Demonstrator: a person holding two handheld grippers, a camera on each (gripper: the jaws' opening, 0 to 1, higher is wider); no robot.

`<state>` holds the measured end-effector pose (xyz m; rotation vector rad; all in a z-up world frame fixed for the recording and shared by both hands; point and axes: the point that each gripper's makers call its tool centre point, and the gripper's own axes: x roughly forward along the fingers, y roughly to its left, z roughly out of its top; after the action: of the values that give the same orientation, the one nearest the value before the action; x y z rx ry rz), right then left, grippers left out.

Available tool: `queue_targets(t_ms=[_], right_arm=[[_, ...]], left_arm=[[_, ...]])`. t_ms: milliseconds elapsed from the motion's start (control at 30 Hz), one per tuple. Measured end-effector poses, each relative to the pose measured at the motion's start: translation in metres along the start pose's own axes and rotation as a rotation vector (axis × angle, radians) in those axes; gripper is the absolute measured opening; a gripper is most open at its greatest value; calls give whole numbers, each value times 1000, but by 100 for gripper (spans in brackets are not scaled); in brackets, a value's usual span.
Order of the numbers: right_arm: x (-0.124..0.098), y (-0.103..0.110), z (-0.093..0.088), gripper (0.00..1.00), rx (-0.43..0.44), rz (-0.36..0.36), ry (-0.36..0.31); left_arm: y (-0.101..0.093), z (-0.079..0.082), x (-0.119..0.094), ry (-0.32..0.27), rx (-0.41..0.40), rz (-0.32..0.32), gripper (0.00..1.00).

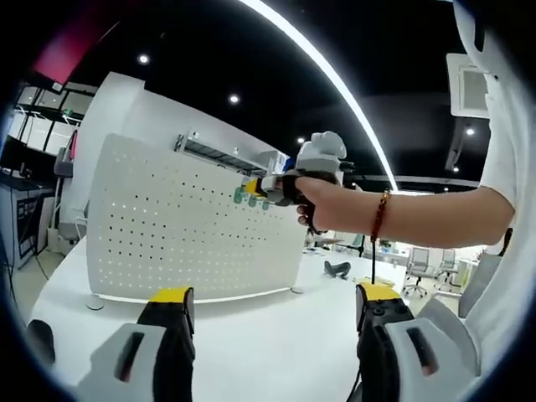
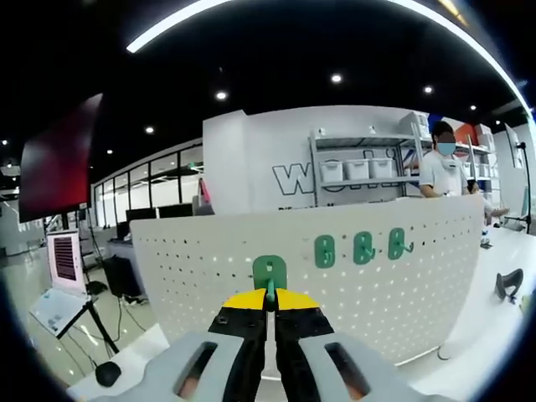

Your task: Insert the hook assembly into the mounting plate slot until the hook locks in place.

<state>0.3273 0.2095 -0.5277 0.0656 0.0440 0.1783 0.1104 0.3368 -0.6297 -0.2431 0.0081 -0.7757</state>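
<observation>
Right tool (image 2: 268, 311) clamped on a green hook (image 2: 269, 275), pressed against the white pegboard (image 2: 193, 268) – seating looks underway, lock not confirmed. Three hooks (image 2: 362, 248) already hang further right on the board. Left tool (image 1: 272, 308) wide, holding nothing, hovering over the desk (image 1: 268, 343) facing the board's other side. Left: push home, let go.

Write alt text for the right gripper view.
The right gripper, its yellow-tipped jaws shut on a green plastic hook, presses it against a white perforated pegboard panel. Three more green hooks hang in a row on the panel to the right, and a person in a white shirt stands behind it by shelves.
</observation>
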Motion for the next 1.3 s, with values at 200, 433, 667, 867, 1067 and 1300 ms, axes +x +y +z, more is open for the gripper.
queue_targets(t_ms=[200,433,667,867,1067,1300], right_arm=[[9,-4,1,1,-6,-9,0],[15,-4,2,1,-20,-15,1],[24,-3,3,1,-28,-19,1],[30,-6,5,1,-28,-29,0],[36,-8,6,1,-46,-39,1],[44,-8,9,1,-34,-46,-6]], left_arm=[[0,-5,0,19,4,-11,83],[2,-6,-2,20,8,-11,84],[6,-7,-4,24,8,-2,85],[9,-8,-5,26,1,3,85],[10,-8,-4,32,10,4,86],[16,-11,-5,49,-1,17,83]])
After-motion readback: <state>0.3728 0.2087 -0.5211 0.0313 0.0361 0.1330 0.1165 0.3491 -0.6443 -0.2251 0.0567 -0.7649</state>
